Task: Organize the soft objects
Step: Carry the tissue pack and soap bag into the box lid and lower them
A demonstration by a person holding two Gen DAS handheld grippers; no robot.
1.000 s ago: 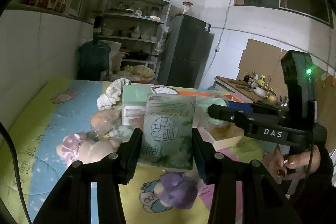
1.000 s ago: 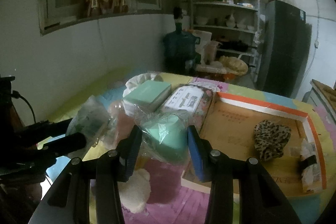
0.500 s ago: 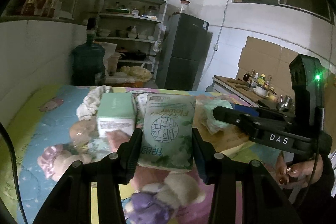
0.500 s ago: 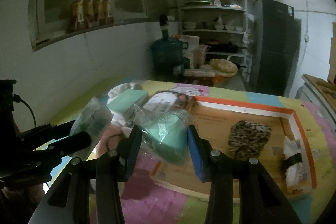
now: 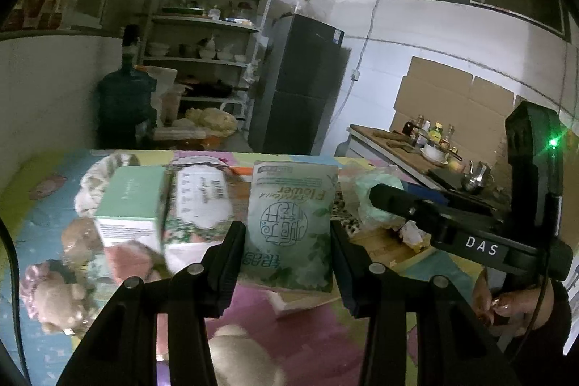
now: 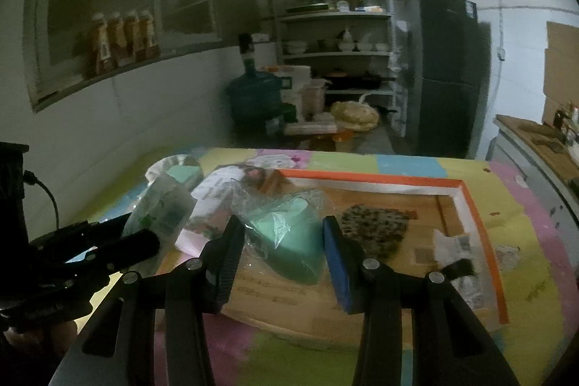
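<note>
Over a table spread with a bright cartoon mat [image 6: 405, 165], the left gripper [image 5: 287, 241] clamps an upright green tissue pack [image 5: 291, 227] printed "Flower", its lower edge partly masked by the fingers. To that gripper's right, the right gripper [image 6: 282, 241] grips a mint-green item in a clear plastic bag [image 6: 289, 234]; the crinkled wrap blurs its outline, so what it is cannot be made out. Directly ahead of and below the right gripper lies a shallow cardboard tray [image 6: 481, 212] with an orange-and-white rim, holding a leopard-print fabric piece [image 6: 376, 223] and, further right, a small pale packet [image 6: 456, 245] with a dark band, too smeared to read. Ahead-left of the left gripper sit a mint-and-white box [image 5: 132, 201] and a floral packet with a white label [image 5: 202, 201], its text illegible. Soft plush shapes [image 5: 54, 288] near the left gripper's left finger are blurred, and another below is cut off by the frame.
</note>
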